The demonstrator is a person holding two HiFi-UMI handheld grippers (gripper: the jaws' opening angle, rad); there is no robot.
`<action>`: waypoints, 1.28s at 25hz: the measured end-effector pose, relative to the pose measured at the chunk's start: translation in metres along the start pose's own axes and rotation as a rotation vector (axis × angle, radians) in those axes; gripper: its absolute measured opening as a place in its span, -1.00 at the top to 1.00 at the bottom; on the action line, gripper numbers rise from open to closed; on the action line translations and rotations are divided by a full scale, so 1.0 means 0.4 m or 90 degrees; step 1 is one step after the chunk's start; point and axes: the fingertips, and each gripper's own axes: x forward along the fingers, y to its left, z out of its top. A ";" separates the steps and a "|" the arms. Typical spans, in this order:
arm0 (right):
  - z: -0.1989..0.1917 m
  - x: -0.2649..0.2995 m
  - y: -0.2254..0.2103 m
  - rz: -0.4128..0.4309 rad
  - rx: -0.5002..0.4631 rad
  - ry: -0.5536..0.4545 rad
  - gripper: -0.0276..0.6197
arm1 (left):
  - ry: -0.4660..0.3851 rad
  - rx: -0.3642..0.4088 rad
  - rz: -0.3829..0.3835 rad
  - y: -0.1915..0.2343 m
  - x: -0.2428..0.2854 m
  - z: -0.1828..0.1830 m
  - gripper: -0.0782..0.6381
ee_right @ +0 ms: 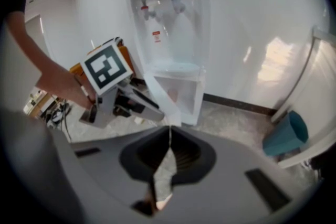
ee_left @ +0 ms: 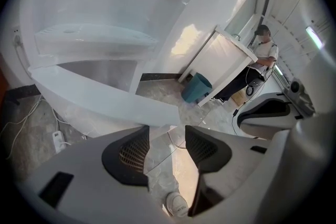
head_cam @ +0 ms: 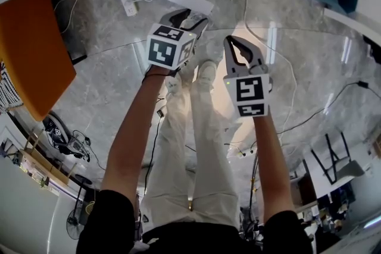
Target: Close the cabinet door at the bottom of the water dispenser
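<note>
Though unseen in head view, dispenser taps [ee_right: 150, 9]

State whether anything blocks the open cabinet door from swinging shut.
Nothing visible does. The gap between the door and the open cabinet looks empty; the left gripper is on the door's outer side.

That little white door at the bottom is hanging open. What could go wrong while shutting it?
The left gripper is open and empty close to the cabinet door; the door's edge might slip between its jaws instead of being pushed. A power strip lies on the floor beside the water dispenser; the person's shoe might snag it.
</note>
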 end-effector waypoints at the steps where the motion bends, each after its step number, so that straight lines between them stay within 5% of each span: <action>1: 0.002 0.002 -0.007 -0.002 -0.002 0.000 0.81 | -0.001 0.001 0.000 0.000 0.003 0.005 0.17; 19: 0.039 0.053 -0.087 -0.013 -0.021 -0.010 0.81 | -0.007 0.049 -0.020 0.002 0.052 0.096 0.17; 32: 0.072 0.078 -0.131 -0.007 -0.030 -0.044 0.81 | -0.023 0.054 0.025 0.054 0.081 0.162 0.15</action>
